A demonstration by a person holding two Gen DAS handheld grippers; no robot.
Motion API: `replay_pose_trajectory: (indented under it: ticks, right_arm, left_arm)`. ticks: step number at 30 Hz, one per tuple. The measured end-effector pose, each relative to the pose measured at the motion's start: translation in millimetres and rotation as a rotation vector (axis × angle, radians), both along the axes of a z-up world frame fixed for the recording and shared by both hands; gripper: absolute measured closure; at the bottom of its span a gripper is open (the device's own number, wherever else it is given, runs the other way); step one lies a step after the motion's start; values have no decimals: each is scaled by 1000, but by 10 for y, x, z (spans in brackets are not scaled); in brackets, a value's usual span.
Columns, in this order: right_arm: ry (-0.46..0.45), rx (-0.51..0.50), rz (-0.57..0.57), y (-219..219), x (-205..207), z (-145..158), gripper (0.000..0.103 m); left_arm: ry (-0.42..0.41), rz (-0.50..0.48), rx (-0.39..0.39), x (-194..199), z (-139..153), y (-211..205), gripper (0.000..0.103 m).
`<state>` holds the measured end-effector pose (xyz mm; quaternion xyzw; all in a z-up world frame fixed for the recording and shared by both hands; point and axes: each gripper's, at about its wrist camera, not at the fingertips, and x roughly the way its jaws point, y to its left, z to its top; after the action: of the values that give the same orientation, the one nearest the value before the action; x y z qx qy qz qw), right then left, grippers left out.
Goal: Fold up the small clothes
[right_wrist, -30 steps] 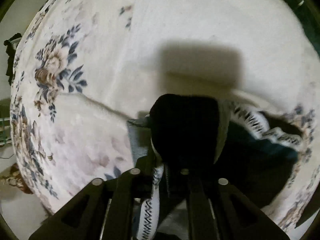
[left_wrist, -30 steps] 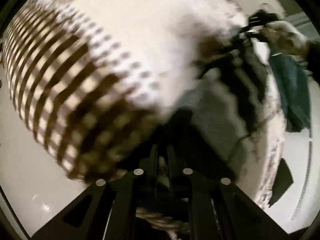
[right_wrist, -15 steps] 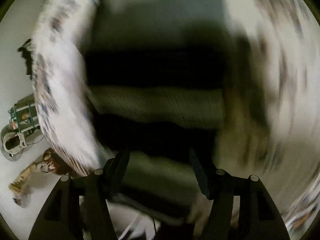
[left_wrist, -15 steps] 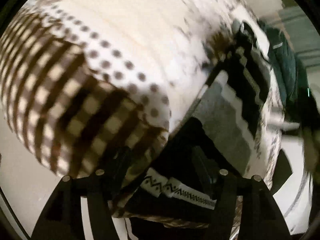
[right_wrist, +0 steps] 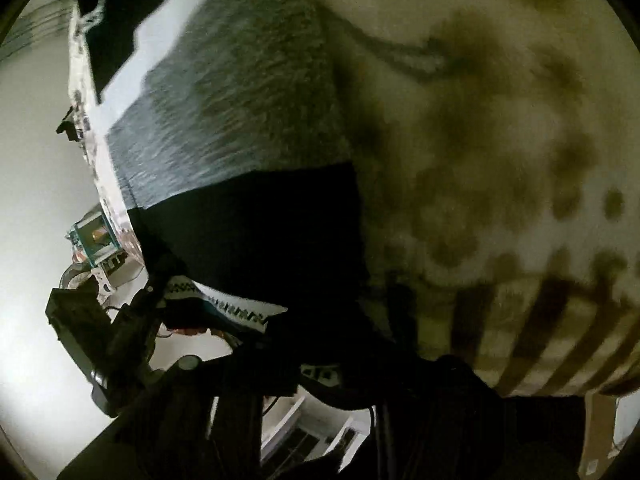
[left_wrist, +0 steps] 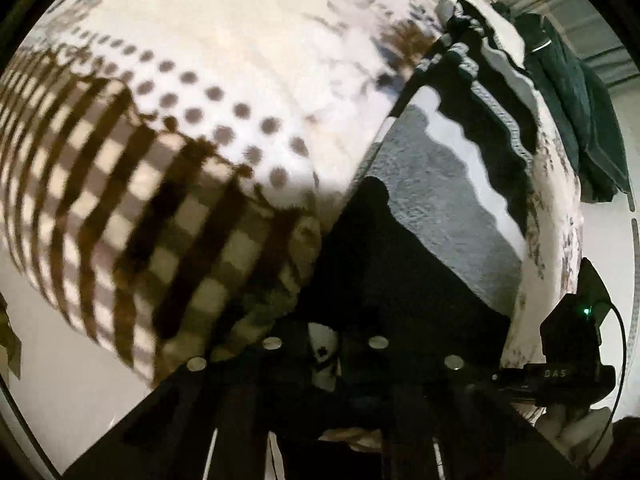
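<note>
Two fresh grips are being taken. Half a sec ago both tools were being held wide over the cloth. Now the L gripper (left_wrist: 324,344) and R gripper (right_wrist: 320,376) are being shown narrow, jaws having just been closing. A scrap of white-and-black trim is being pinched in each, so the near hem of the striped knit (left_wrist: 440,208) is being held at two pts. The R gripper, seen a sec ago over bare cover, is now being held beside the L one at the near edge. Judged from that, the last fold is being treated as done and the hem is being readied for carrying toward the far end.

The knit is being kept flat on the floral cover (left_wrist: 280,20), running from near centre to far right.

Being counted:
- 1 striped knit
- 1 checked-and-dotted cloth (left_wrist: 168,208), touching the knit's left edge
- 1 dark green garment (left_wrist: 576,112), far right, off the cover
- 2 grippers
</note>
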<state>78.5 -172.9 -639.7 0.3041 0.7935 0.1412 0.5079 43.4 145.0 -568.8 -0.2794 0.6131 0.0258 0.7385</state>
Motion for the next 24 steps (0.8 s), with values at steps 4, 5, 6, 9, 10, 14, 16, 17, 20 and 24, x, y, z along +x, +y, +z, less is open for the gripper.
replay_pose_trajectory:
  ticks: [4, 5, 6, 9, 10, 14, 16, 17, 20, 24]
  right_arm:
    - [-16, -26, 16, -125, -287, 207, 93]
    - [-18, -48, 18, -186, -320, 218, 93]
    - [-10, -61, 7, -225, -346, 184, 93]
    - [-9, -84, 57, -205, -236, 157, 83]
    - [-6, -93, 90, -181, -204, 184, 79]
    - [-58, -132, 141, -269, 75, 482, 47]
    - [-107, -150, 111, -434, 269, 700, 44]
    - [-118, -149, 87, -490, 392, 772, 44]
    - [-165, -156, -24, -736, 931, 975, 44]
    - [-298, -153, -182, -913, 1884, 1234, 43]
  left_arm:
    - [-5, -42, -8, -233, 123, -115, 98]
    - [1, -58, -11, -261, 103, -154, 98]
    - [10, -63, -13, -275, 75, -174, 98]
    - [49, -38, -27, -228, 90, -128, 92]
    - [77, -26, -16, -206, 123, -85, 85]
    - [66, 3, -3, -35, 408, 128, 45]
    - [-4, 19, -27, 243, 597, 251, 40]
    - [-36, 16, -41, 456, 668, 298, 39]
    - [-117, -22, -89, 1159, 760, 310, 39]
    - [-235, -117, -91, 2395, 803, 149, 39]
